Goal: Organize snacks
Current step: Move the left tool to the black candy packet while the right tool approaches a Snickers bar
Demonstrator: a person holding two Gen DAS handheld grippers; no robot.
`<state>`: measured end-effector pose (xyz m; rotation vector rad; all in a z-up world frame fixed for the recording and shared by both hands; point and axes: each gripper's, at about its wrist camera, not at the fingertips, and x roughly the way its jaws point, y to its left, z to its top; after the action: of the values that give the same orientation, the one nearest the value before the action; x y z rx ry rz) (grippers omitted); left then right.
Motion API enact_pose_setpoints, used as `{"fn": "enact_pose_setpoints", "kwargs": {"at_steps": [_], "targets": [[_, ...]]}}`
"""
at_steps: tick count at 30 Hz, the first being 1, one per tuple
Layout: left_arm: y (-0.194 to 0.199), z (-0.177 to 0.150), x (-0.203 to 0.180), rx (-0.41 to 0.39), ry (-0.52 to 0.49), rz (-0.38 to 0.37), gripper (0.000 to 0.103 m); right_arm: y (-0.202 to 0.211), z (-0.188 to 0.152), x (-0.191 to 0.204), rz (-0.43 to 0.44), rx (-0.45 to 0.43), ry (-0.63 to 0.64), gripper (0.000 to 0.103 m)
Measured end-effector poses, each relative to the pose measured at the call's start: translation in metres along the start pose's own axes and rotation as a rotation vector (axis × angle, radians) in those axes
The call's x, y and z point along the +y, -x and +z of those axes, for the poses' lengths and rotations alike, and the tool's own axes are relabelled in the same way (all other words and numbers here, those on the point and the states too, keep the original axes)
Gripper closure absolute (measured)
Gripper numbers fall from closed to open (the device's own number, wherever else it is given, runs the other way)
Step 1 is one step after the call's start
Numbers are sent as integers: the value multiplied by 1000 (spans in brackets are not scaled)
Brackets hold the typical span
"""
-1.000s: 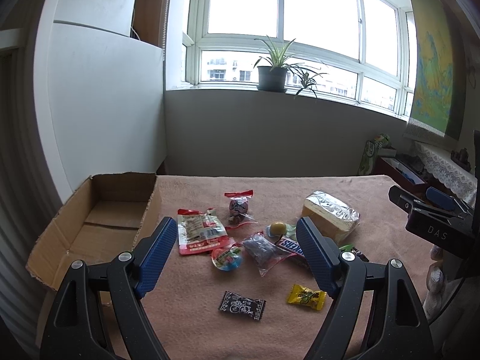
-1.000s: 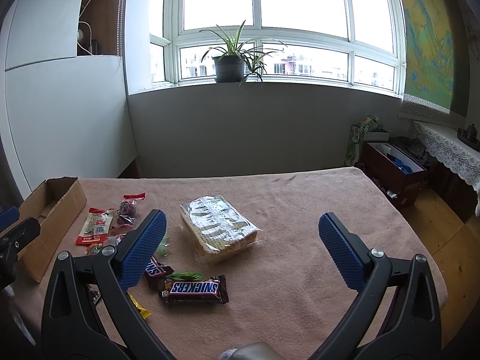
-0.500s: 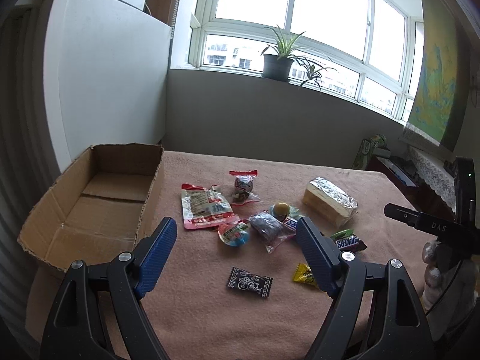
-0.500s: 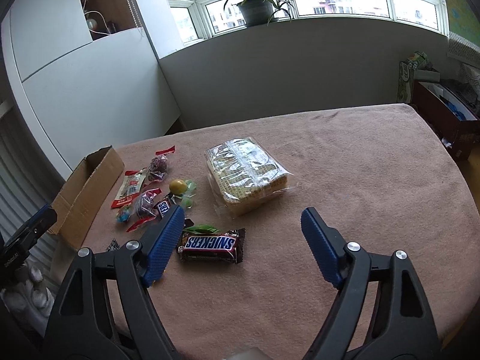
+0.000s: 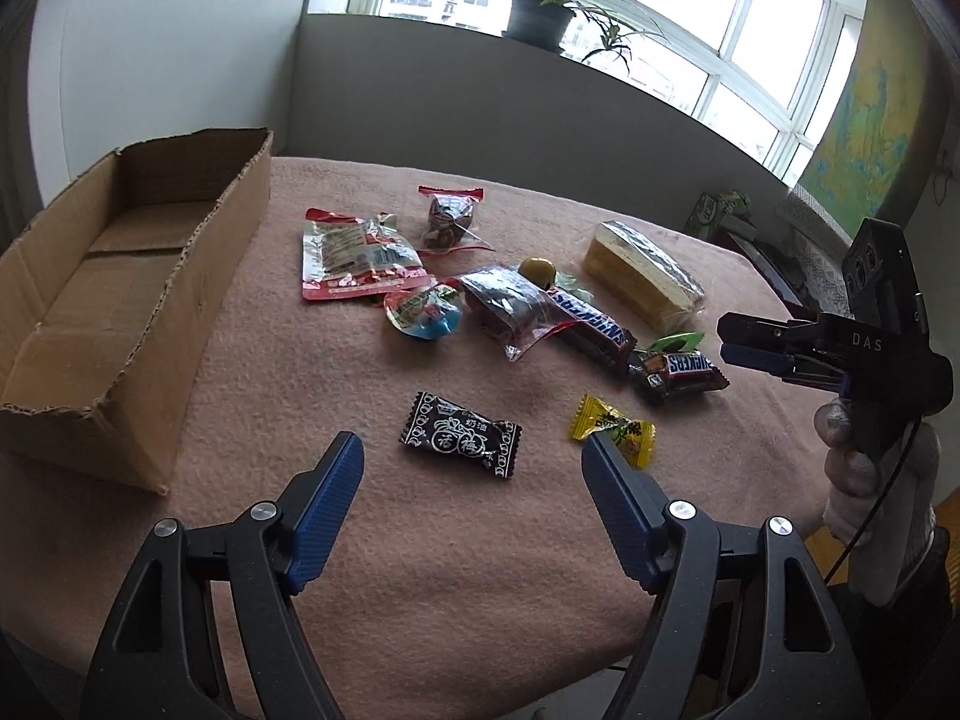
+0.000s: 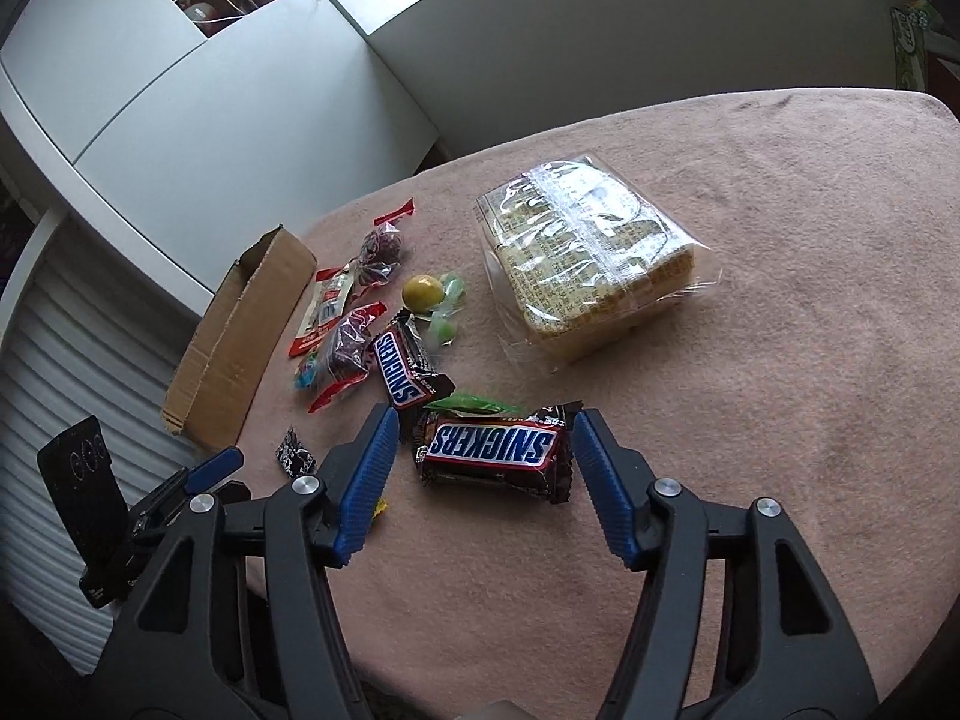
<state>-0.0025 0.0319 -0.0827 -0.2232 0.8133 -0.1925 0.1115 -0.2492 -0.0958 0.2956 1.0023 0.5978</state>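
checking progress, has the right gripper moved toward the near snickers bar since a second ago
Yes. The right gripper has come down toward the table, its closing jaws now flank the Snickers bar, not yet gripping.

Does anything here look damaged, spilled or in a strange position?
Nothing is spilled. The brown cardboard box stands out: its near rim is torn and ragged and no snack lies in it, while the wrapped snacks, such as the black patterned candy, lie scattered on the pink cloth-covered table. All wrappers look intact.
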Motion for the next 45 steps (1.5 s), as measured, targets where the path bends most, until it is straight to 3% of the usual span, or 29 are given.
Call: {"fn": "enact_pose_setpoints", "kwargs": {"at_steps": [13, 20, 25, 31, 36, 41, 45], "targets": [[-19, -3, -2, 66, 7, -22, 28, -17, 22, -13, 33, 56, -19, 45], [-25, 1, 0, 78, 21, -25, 31, -15, 12, -20, 122, 103, -37, 45], [-27, 2, 0, 79, 19, -7, 33, -13, -5, -2, 124, 135, 38, 45], [-31, 4, -1, 79, 7, 15, 33, -8, -6, 23, 5, 80, 166, 46], [-38, 9, -7, 86, -7, 9, 34, -18, -7, 32, -10, 109, 222, 46], [-48, 14, -15, 97, -48, 19, 46, -29, -14, 34, -78, 133, 271, 46], [-55, 14, -22, 96, -95, 53, 48, -30, -16, 41, -106, 123, 310, 46]]}}
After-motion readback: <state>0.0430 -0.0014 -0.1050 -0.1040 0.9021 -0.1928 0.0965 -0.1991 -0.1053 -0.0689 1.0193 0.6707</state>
